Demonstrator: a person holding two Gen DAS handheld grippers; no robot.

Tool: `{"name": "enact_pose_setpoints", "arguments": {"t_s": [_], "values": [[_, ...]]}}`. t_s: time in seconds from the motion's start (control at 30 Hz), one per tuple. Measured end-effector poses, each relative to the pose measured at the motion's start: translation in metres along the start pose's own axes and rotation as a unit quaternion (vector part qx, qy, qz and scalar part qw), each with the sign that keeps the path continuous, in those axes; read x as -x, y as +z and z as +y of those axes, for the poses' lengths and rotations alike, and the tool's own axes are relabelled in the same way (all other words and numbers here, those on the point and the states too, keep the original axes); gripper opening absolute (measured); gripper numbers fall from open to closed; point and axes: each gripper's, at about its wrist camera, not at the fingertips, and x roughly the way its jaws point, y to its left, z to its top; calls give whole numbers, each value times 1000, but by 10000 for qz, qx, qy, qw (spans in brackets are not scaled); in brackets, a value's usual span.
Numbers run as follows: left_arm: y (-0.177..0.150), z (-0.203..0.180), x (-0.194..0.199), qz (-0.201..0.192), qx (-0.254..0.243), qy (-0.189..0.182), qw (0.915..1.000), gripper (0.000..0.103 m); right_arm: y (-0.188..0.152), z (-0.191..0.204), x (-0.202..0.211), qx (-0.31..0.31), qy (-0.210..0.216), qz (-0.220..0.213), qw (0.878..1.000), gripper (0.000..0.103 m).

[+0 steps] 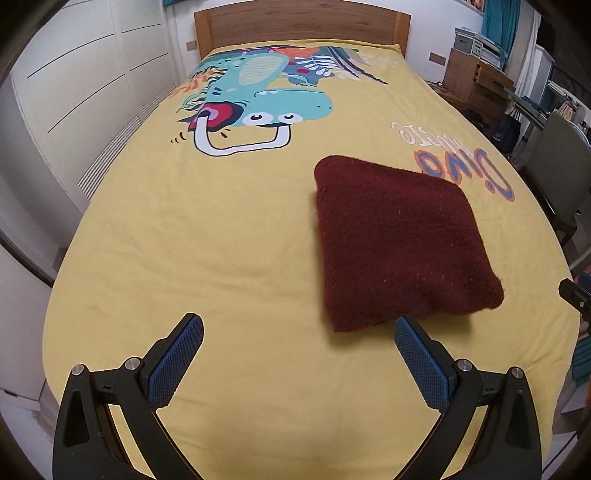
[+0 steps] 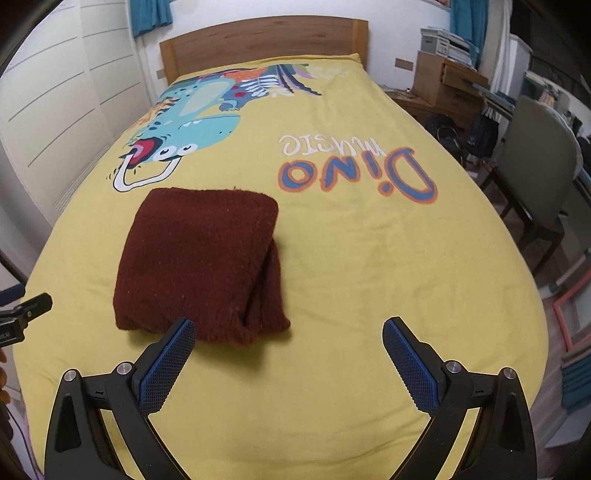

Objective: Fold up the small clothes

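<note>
A big bed (image 1: pixel 258 240) fills both views, with a yellow sheet (image 2: pixel 351 258) that has a green dino (image 1: pixel 258 103) drawn on it and a wooden headboard (image 1: pixel 303 26) at the far end. A chair (image 2: pixel 535 173) and a wooden desk (image 2: pixel 443 85) stand off to the right side of the bed.

On the sheet, near the close end of the bed, lies the dark red cloth (image 1: pixel 399 243). It looks folded already into a thick, fat square, with layers showing at its right edge in the right view. It lies flat and nothing holds it.

The cloth sits between the two grippers. From the left gripper (image 1: pixel 298 354) it lies ahead and to the right. From the right gripper (image 2: pixel 289 356) it lies ahead and to the left. Its long side runs away from the grippers, toward the headboard.

Both grippers are spread wide and hold nothing. Both hover just above the sheet at the close end. The near edge of the cloth is just beside the right finger of the left gripper, and just beside the left finger of the right gripper. Neither seems to touch it. Both look about as near.

I think the fold is nearly done. If one more fold is wanted, the near edge is the easy part to grab, and either gripper only needs to slide a bit sideways.
</note>
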Motion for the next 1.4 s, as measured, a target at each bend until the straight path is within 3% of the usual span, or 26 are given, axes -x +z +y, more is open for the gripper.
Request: {"name": "enact_pose_setpoints", "arguments": {"t_s": [0.23, 1.4], "values": [[-6, 1, 1, 38, -25, 53, 10000, 102, -14, -11, 3, -171, -75, 60, 9998, 101], [-12, -1, 2, 124, -51, 47, 9999, 102, -17, -11, 14, -81, -173, 60, 9998, 101]]}}
